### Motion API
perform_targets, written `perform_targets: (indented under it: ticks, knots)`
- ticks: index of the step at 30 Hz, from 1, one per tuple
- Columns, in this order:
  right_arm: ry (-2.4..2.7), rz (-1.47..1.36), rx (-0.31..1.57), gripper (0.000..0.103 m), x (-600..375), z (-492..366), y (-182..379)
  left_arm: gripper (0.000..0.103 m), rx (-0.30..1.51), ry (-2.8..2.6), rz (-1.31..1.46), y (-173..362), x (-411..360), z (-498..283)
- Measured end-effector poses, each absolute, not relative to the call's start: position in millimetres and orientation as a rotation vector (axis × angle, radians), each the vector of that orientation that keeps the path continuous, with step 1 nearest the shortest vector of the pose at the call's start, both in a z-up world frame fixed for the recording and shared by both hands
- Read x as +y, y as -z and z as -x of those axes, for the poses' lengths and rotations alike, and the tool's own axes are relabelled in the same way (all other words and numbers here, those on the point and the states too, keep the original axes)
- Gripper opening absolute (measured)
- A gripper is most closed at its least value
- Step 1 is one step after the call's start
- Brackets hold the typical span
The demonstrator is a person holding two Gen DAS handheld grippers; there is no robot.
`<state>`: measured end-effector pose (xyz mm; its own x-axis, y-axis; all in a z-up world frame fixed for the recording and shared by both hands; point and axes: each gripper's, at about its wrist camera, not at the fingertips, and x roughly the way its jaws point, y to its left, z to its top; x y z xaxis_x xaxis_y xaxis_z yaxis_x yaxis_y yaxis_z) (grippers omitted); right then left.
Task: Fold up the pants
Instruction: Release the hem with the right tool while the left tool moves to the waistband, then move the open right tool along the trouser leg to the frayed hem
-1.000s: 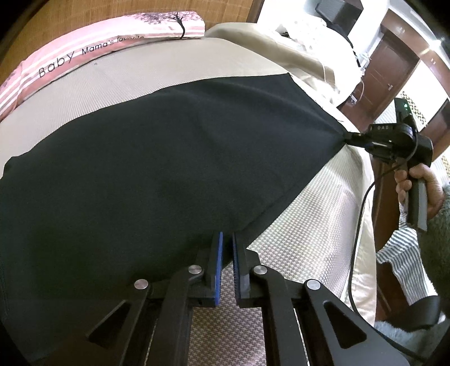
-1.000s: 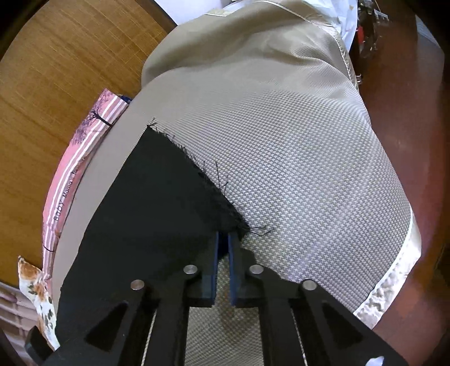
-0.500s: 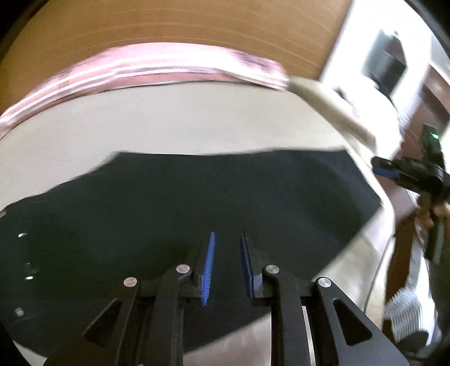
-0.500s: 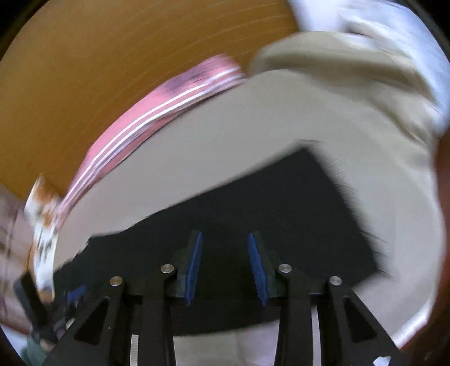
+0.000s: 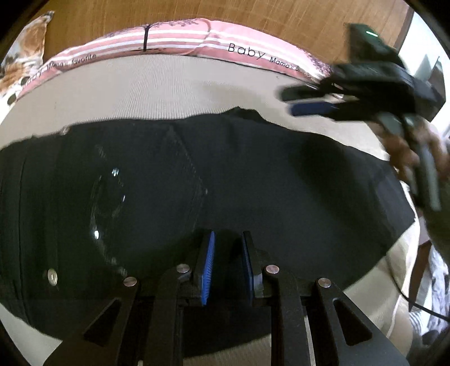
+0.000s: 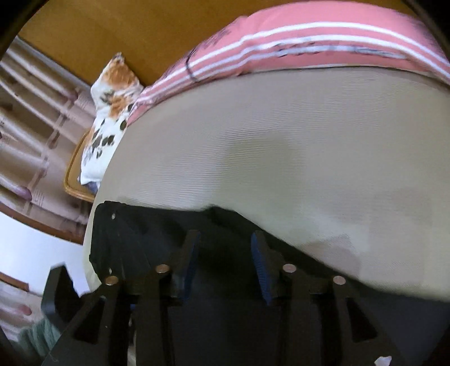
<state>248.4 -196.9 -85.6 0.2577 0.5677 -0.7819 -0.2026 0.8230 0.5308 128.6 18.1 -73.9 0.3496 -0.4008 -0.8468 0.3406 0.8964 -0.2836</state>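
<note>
A beige woven bed cover [image 5: 157, 84] spreads across the scene, its fine ribbed weave clear in the left wrist view. Along its far edge lies a pink pillow [image 5: 180, 39] with white stripes, a printed tree and the words "Baby" and "Mama's favorite". At the far left, just beside the pillow's end, sits a white cloth with orange and dark patches [image 6: 111, 112]. Behind both rises a brown wooden headboard [image 5: 253, 14]. In the right wrist view, a curtain with pale folds [image 6: 31, 118] hangs at the far left, blurred.
</note>
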Motion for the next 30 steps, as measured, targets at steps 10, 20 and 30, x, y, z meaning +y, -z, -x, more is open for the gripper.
perform_targets:
  ticks: [10,20,30]
  knots:
    - [-0.633,-0.338,1.297,0.013,-157.3,-272.4,117.4,0.02,1.118,0.5,0.145,73.6,34.4,-117.0]
    - [-0.544,-0.27,1.214,0.009,-147.0,-282.3,127.4,0.02,1.113,0.481,0.144,74.2,38.3,-100.3]
    - [-0.389,-0.189,1.006,0.043,-175.1,-227.1,62.5,0.021,1.085,0.41,0.159,53.2,50.0,-113.0]
